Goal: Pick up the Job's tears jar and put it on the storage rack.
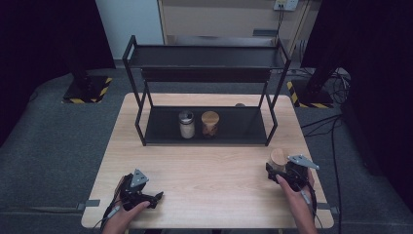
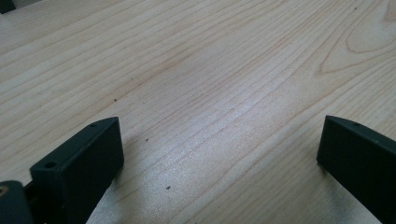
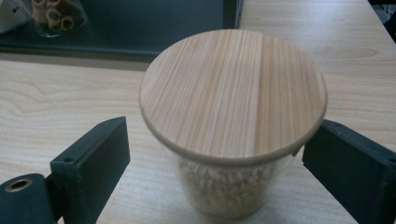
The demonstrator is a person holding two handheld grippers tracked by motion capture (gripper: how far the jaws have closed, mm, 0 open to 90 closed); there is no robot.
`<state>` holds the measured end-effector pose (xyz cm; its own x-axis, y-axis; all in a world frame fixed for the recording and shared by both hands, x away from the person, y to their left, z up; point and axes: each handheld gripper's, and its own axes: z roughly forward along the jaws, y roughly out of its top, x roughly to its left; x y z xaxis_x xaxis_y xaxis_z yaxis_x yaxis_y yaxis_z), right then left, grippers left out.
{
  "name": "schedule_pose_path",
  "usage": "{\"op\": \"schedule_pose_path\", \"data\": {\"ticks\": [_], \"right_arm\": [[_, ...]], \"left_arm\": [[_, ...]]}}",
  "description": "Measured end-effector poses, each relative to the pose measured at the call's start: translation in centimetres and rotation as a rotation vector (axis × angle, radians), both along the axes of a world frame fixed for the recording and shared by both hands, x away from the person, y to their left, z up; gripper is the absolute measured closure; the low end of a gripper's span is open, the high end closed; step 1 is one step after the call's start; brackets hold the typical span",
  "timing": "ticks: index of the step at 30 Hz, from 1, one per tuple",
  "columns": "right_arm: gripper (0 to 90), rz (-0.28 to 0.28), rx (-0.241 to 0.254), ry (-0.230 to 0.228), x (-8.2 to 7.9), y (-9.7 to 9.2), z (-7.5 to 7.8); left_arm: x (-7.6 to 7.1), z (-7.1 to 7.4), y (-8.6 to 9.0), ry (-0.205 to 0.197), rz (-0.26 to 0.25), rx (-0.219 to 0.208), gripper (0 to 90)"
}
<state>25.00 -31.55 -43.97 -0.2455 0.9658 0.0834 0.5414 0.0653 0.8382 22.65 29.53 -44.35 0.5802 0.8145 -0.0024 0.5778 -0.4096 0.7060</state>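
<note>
A glass jar [image 3: 229, 182] with a round wooden lid [image 3: 233, 88] and pale grains inside stands on the table's right side [image 1: 278, 157]. My right gripper [image 3: 219, 140] is around it, one jaw on each side. The left jaw stands clearly off the glass and the right jaw sits close under the lid's edge, so the gripper is open. In the high view the right gripper [image 1: 273, 168] is just in front of the jar. My left gripper [image 1: 158, 197] rests low on the table at the near left, open [image 2: 224, 137], with bare wood between its jaws.
A black two-tier metal rack [image 1: 243, 129] stands at the back of the wooden table [image 1: 204, 165]. On its lower shelf are a jar of white contents [image 1: 186, 125] and a wooden-lidded jar of brown pieces [image 1: 210, 123]. Cables lie on the floor at the right.
</note>
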Motion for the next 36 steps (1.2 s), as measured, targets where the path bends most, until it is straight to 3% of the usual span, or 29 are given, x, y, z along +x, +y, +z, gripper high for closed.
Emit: {"op": "schedule_pose_path", "data": {"ticks": [12, 15, 28, 36], "right_arm": [[14.0, -0.019, 0.003, -0.038, 0.4, 0.6, -0.6], [14.6, -0.036, 0.029, -0.042, 0.5, 0.7, -0.7], [22.3, -0.061, -0.031, -0.076, 0.4, 1.8, -1.0], [24.5, -0.08, -0.043, -0.09, 0.1, 2.3, -1.4]], "left_arm": [[0.0, 0.0, 0.0, 0.0, 0.0, 0.0, 0.0], [0.0, 0.0, 0.0, 0.0, 0.0, 0.0, 0.0], [0.0, 0.0, 0.0, 0.0, 0.0, 0.0, 0.0], [0.0, 0.0, 0.0, 0.001, 0.0, 0.0, 0.0]]}}
